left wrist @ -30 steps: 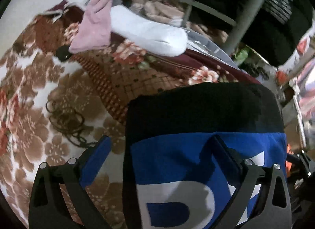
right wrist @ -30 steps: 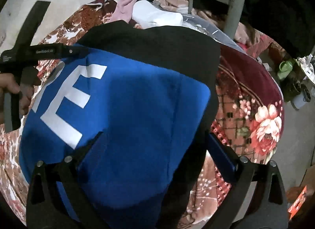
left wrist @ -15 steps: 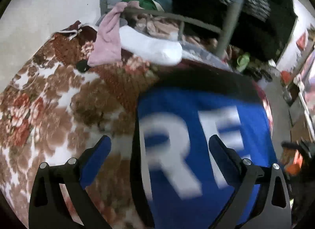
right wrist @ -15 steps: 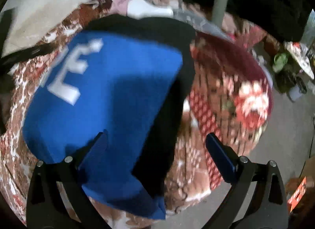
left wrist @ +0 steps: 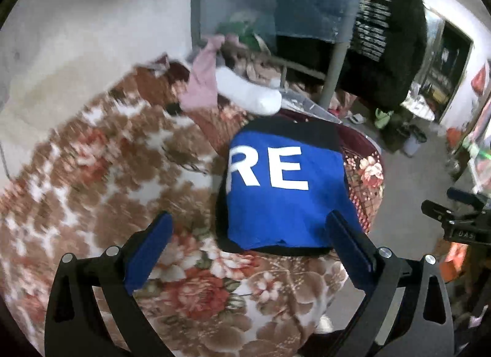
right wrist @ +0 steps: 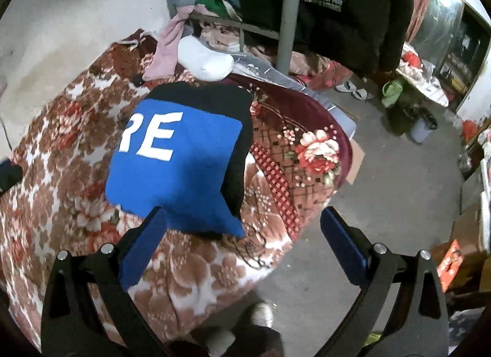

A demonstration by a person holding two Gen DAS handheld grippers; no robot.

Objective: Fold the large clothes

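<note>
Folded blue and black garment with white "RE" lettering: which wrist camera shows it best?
The right wrist view. There the folded blue and black garment lies whole and sharp on the floral blanket, all edges visible. The left wrist view shows the letters head-on, but the left claw's blue fingertip hides its near right corner.

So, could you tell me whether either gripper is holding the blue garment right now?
No: the left gripper and the right gripper are both open, with the folded blue garment lying free on the floral blanket.
</note>
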